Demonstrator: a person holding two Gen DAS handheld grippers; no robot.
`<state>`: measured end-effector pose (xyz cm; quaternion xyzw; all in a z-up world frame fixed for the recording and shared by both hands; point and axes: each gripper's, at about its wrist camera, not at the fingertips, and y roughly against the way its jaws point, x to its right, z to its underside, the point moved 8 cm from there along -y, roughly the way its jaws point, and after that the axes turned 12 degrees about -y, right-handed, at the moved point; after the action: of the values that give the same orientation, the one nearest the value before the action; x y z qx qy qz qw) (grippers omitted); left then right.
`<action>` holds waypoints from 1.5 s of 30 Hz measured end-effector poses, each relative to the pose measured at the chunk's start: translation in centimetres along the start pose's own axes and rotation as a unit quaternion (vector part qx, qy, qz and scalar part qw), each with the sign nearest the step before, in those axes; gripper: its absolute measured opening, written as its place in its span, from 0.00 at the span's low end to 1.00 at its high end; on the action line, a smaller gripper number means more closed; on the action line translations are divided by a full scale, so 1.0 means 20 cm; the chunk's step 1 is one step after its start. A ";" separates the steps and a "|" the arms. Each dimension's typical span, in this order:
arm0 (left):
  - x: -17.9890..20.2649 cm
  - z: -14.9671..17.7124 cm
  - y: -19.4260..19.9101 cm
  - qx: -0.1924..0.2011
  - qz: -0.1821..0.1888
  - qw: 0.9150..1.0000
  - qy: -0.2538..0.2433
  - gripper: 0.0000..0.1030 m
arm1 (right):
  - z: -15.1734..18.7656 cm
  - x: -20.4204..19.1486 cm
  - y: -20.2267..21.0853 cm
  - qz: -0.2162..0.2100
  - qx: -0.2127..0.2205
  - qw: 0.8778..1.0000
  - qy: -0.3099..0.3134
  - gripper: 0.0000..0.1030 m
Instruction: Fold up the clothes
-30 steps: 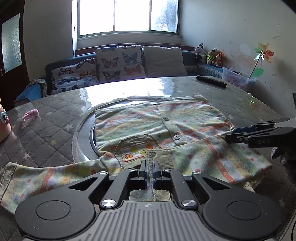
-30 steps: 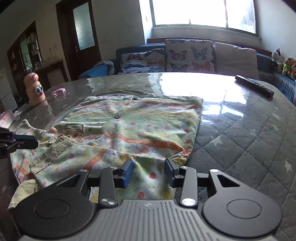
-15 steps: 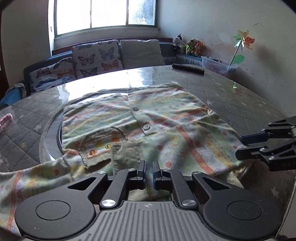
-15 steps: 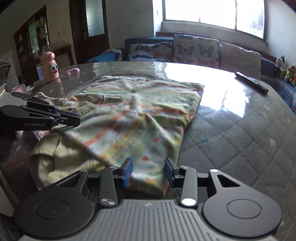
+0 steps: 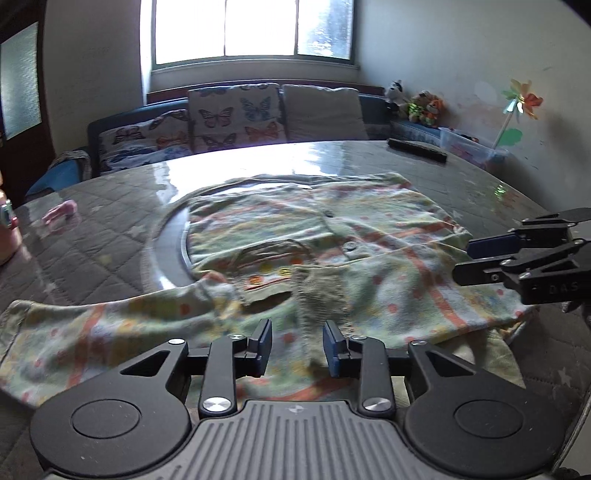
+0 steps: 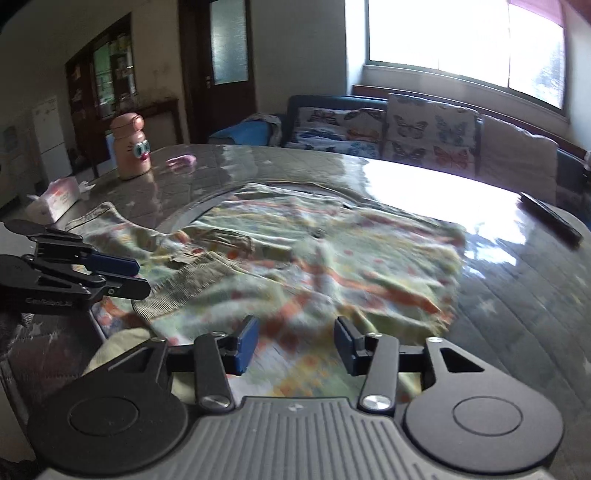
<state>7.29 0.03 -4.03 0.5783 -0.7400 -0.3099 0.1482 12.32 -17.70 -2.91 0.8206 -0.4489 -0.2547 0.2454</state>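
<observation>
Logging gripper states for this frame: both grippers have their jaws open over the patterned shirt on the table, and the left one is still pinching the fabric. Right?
Not quite. The left gripper is not pinching anything: the left wrist view shows its jaws spread apart with the patterned shirt lying loose between them. The rest holds: the right gripper is also open over the shirt on the table.

Daylight pours in through the wide, blown-out white window (image 5: 255, 29) behind the sofa and throws a hard white glare across the glossy grey quilted round table (image 6: 424, 184), while the side of the room with the dark wooden door (image 6: 229, 55) stays dim. The pale green, orange-dotted child's shirt (image 6: 332, 258) is smeared with motion blur, worst near the camera. Both fisheye views bow straight lines at the edges and go black in the corners.
</observation>
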 end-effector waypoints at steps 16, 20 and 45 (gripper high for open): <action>-0.72 0.32 0.25 -0.027 -0.202 0.967 0.152 0.50 | 0.02 -0.29 -0.20 -0.026 -0.022 0.996 0.079 0.74; -0.91 0.39 0.30 -0.034 -0.251 0.947 0.199 0.50 | 0.02 -0.32 -0.20 -0.032 -0.024 0.996 0.080 0.74; -1.09 0.43 0.23 -0.019 -0.232 0.935 0.268 0.08 | 0.00 -0.22 -0.04 -0.018 0.002 0.999 0.034 0.73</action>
<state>4.97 23.89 -4.67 0.7921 -0.5125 -0.1837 0.2759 10.80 -13.56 -2.66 0.8375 -0.4257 -0.2303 0.2537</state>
